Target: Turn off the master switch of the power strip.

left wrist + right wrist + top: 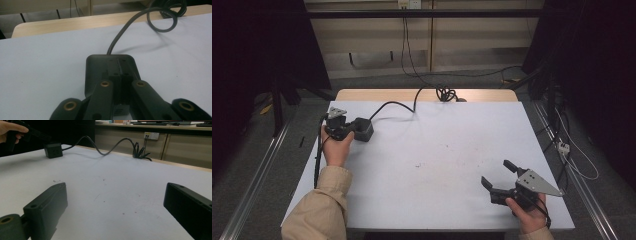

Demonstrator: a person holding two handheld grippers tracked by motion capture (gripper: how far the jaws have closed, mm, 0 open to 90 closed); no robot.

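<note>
Black power cube (363, 129) near the table's left edge, toward the far side, under the closed left gripper (346, 128).

Sits flat on the white table (442, 165), dark cable (398, 106) leaving its far side, curving across toward the far edge and ending in a coiled bundle (partly over the bare wooden strip there). Left gripper (120, 75) right over the cube's top, jaws pressed together with nothing seen between them; contact with the cube hard to judge from the left gripper view. Held by the left hand (337, 147), beige sleeve (319, 207) trailing to the near edge. Well apart, close to the near right corner: right gripper (498, 175) in the right hand (529, 215), jaws spread wide over bare table, empty. From the right gripper view, right gripper (115, 202) aimed across the table, cube (53, 150) small in the distance.
</note>
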